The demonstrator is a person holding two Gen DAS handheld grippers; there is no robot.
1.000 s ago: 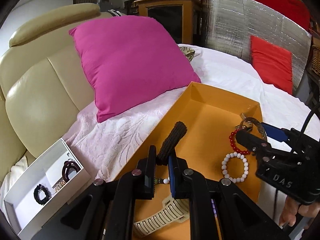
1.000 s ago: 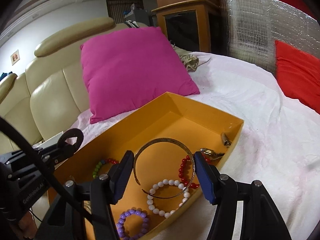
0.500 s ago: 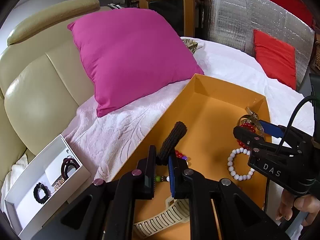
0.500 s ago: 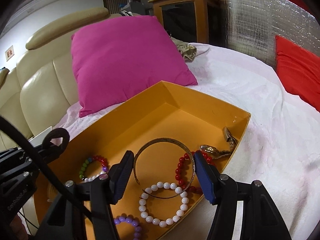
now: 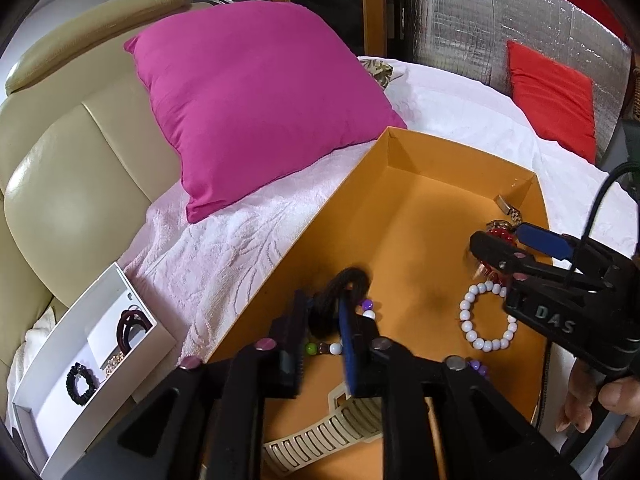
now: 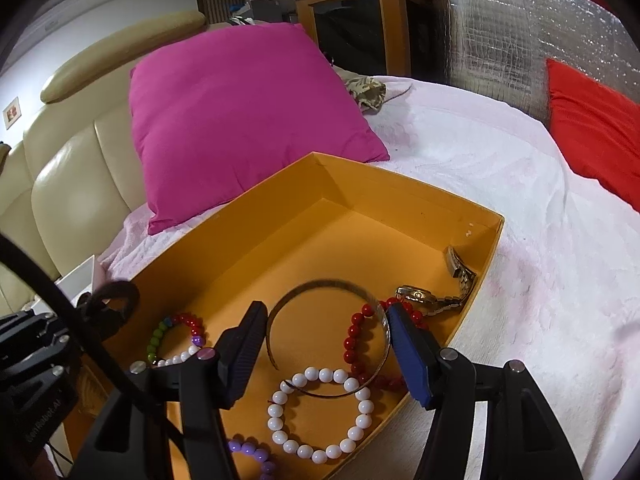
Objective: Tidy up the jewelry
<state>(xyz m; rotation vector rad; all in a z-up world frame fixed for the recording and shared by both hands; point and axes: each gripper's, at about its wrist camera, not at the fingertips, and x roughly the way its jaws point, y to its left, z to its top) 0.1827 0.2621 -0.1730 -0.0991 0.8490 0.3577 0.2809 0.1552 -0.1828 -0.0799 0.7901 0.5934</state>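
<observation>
Left wrist view: left of the orange box (image 5: pixel 404 216), a white tray (image 5: pixel 60 364); over the box the left gripper (image 5: pixel 324 320) clamps a black band (image 5: pixel 340 292); the right gripper (image 6: pixel 326 344) gapes around a bangle (image 6: pixel 332 336).

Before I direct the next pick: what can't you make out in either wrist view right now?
- Purple bead bracelet: right wrist view, cut by the bottom edge and the right gripper.
- Cream strap: left wrist view, ends hidden under the left gripper.
- White box: the pale chain beside the black bracelet is too small to identify.
</observation>
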